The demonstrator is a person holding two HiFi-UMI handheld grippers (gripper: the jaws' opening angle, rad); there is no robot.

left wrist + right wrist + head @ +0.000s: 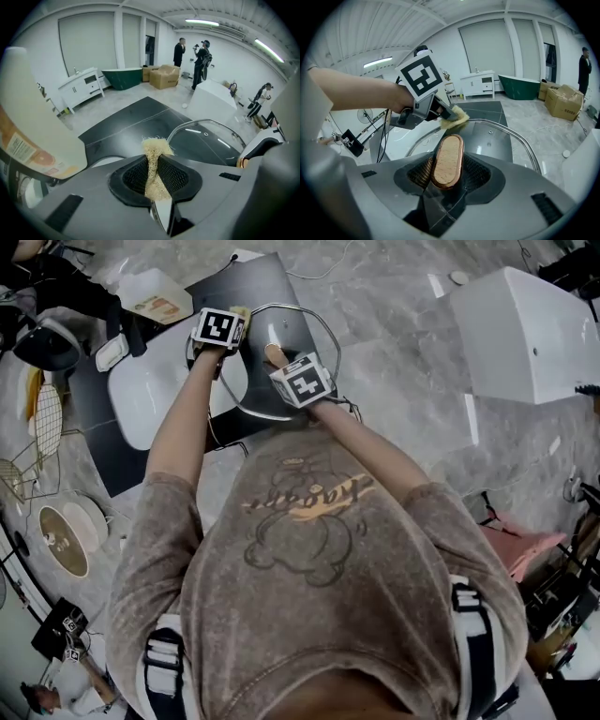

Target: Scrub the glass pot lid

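The glass pot lid (302, 329) with its metal rim is held tilted above the black counter (239, 282). My right gripper (281, 362) is shut on the lid's wooden knob (447, 159), which has a copper edge and fills the gap between the pads. My left gripper (157, 161) is shut on a straw-coloured scrub pad (155, 154). In the right gripper view the scrub pad (454, 117) rests at the lid's far left rim, under the left gripper (440, 112). The lid (206, 140) shows to the right in the left gripper view.
A white basin (155, 385) lies left of the lid, with a white labelled container (155, 298) behind it. Wire racks (37, 427) and a round dish (66, 535) are on the far left. A large white tub (530, 329) stands at right. People stand far off (201, 58).
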